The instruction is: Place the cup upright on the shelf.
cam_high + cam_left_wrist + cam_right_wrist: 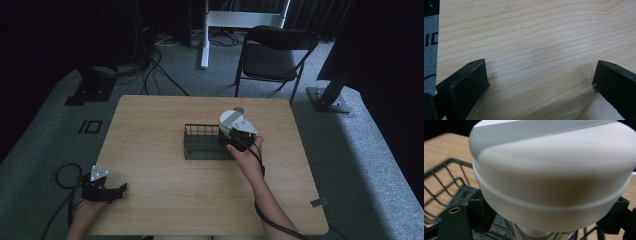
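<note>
Tabletop [165, 200]: pale wood, square, standing on grey carpet. Folding chair [272, 52] beyond its far edge, dark seat facing the tabletop. White stand leg [204, 35] left of the chair; loose cables [150, 70] on the carpet off the far left corner.

Wire basket [200, 142]: dark, rectangular, open-topped, near the tabletop's centre, slightly toward the far edge. Long side runs parallel to the near edge.

Right gripper [235, 131]: held over the basket's right end, hand [246, 159] behind it, forearm reaching in from the near edge. Between its fingers sits a white, round-capped container [554, 182]. In the right gripper view the white cap has a clear body just below it, and the black fingers [480, 212] press in on either side under the cap's rim, clamped on the container. Basket mesh visible beneath and to the left, so the container is above the basket's right end; whether it touches the basket floor cannot be told.

Left gripper [117, 190]: at the near left corner, low over the tabletop edge, cable looping onto the carpet. Left gripper view: its fingers [464, 85] spread wide apart, bare wood grain between them, nothing held.
</note>
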